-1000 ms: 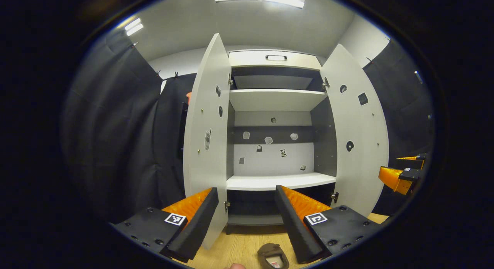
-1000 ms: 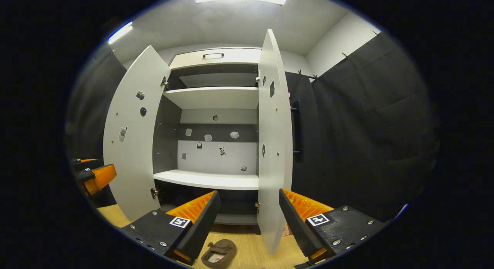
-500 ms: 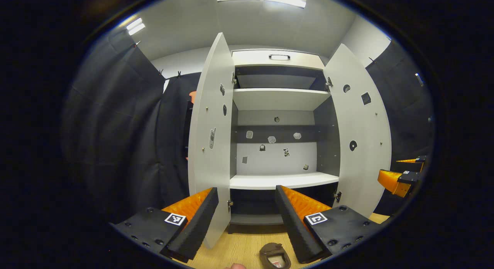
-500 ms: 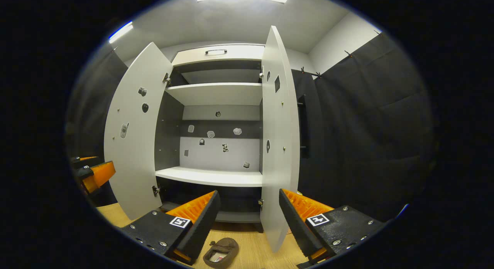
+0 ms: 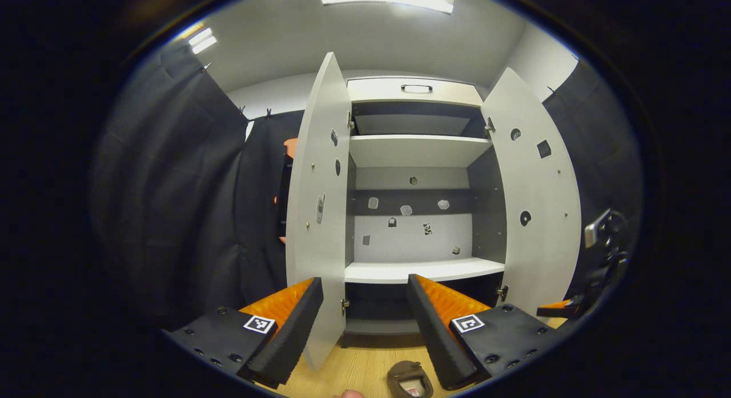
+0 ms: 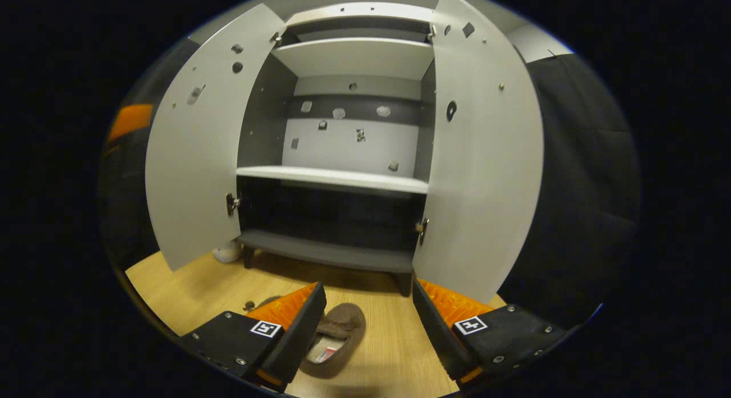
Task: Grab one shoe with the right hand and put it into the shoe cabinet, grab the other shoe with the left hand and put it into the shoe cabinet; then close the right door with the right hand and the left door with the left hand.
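Note:
The white shoe cabinet (image 5: 422,269) stands ahead with its left door (image 5: 317,215) and right door (image 5: 539,215) swung wide. My left gripper (image 5: 363,289) is open and points at the shelves. A brown shoe (image 5: 409,381) lies on the floor just below it. In the right gripper view my right gripper (image 6: 366,292) is open and tilted down at the floor. A brown shoe (image 6: 337,341) lies between its fingers, close to the left finger, untouched. Part of another brown shoe (image 6: 260,302) peeks out behind that finger. The cabinet (image 6: 331,178) is empty.
The floor (image 6: 188,289) is light wood. A small white object (image 6: 228,251) lies under the left door (image 6: 194,158) by a cabinet leg. The right door (image 6: 480,158) hangs close to the right finger. Black cloth walls flank the cabinet. My right gripper's body (image 5: 599,261) shows at the right edge of the left gripper view.
My right gripper has tipped down and dropped toward the floor, so the brown shoe now lies between its fingers. My left gripper has hardly moved.

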